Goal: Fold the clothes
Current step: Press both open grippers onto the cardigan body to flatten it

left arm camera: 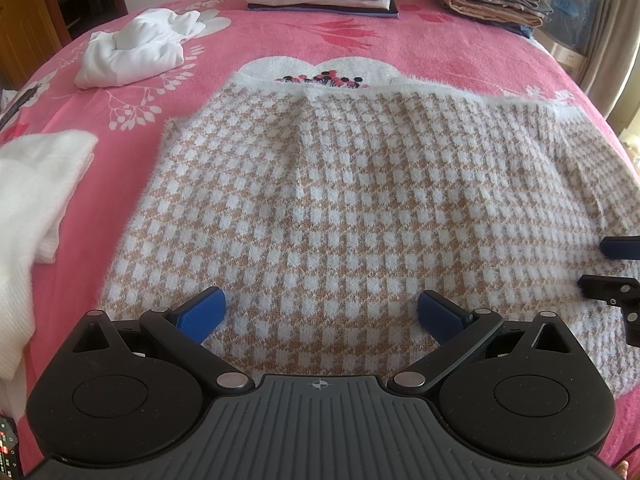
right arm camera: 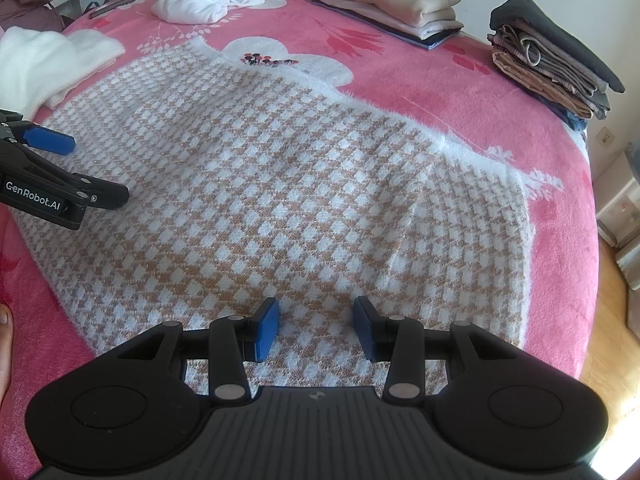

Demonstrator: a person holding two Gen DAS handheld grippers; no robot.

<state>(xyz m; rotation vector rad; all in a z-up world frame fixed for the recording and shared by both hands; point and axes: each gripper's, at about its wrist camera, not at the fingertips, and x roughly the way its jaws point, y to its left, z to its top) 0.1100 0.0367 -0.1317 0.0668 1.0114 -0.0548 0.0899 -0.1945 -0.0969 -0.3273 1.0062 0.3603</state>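
Both grippers hang over the near edge of the bed (left arm camera: 360,40), pointed steeply down at the sweater (left arm camera: 360,200). That sweater is the checked one, tan and white squares with a fuzzy white trim, and it lies spread flat across the middle of the pink blanket (right arm camera: 400,60), taking up most of the bed's width.

The left gripper (left arm camera: 320,316) has its jaws flung wide, blue pads well apart, nothing between them but the knit below. I cannot tell whether the tips touch the cloth or float just above it. The right gripper (right arm camera: 316,328) is spread too, though less so, its pads facing each other across a clear gap with only checked fabric showing through; it pinches nothing.

Look to the right half of the sweater: a long crease runs down from the white trim, where one part seems to lie folded over the body (sleeve or side panel, hard to say from here).

Off to the left, a white knit (right arm camera: 48,64) sits bunched at the bed's edge, just beside the sweater. Farther back lies a crumpled white garment (left arm camera: 132,52), well clear of everything. At the far side, a neat cream stack (right arm camera: 392,4) rests on a dark layer, and near the right corner stands a taller pile (right arm camera: 556,60) of brown and grey cloth with something black on top.
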